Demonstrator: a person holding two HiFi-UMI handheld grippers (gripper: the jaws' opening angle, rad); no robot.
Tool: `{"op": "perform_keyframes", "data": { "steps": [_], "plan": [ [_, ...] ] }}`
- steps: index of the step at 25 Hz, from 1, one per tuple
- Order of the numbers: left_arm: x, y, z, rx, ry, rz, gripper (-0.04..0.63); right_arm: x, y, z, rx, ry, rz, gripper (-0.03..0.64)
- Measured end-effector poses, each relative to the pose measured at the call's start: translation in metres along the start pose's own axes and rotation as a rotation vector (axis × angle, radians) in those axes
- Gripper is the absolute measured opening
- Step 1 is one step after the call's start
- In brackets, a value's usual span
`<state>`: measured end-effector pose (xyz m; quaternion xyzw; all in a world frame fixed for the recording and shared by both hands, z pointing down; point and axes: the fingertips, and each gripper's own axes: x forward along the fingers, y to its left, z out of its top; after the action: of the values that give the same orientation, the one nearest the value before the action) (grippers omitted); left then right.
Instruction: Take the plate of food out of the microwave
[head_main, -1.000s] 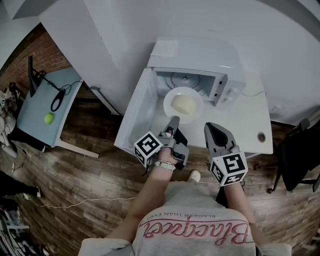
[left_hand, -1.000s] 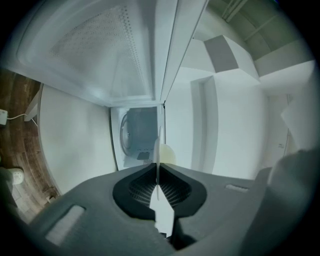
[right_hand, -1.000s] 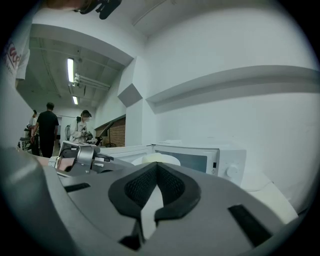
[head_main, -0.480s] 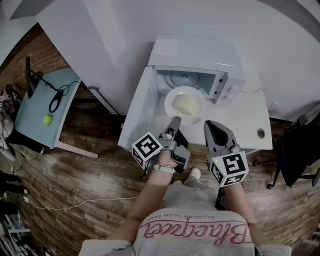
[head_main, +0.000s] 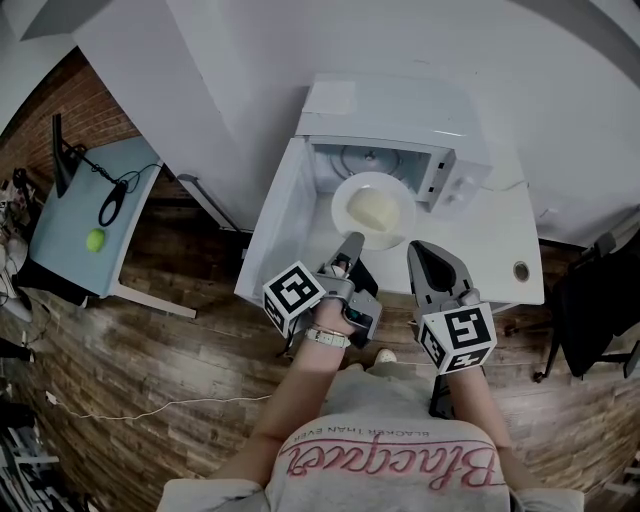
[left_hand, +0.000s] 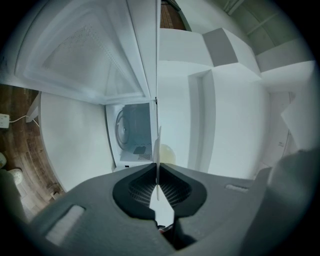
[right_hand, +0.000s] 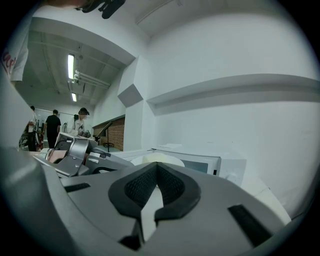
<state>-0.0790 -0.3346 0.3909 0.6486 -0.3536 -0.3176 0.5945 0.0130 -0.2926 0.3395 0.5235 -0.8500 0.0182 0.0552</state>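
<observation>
round white plate (head_main: 396, 186) of pale food (head_main: 368, 209) has edged slightly rightward over the last second. its rim is clenched in the left hand-held gripper (head_main: 349, 241), at the open white microwave's (head_main: 400, 110) mouth. right hand-held gripper (head_main: 419, 252) clenched, empty. judgement: withdrawal barely advancing.

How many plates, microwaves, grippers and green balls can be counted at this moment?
plate: 1, with food on it
microwave: 1, door open
grippers: 2, left gripper shut on the plate's rim, right gripper shut and empty
green ball: 1
Total: 5
</observation>
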Motion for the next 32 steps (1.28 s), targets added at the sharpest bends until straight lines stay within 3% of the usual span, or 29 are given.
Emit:
{"op": "perform_keyframes", "data": {
  "steps": [32],
  "plan": [
    [0.030, -0.032, 0.003, 0.019, -0.021, -0.056, 0.018, 0.021, -0.029, 0.020, -0.055, -0.045, 0.019, 0.009]
  ]
}}
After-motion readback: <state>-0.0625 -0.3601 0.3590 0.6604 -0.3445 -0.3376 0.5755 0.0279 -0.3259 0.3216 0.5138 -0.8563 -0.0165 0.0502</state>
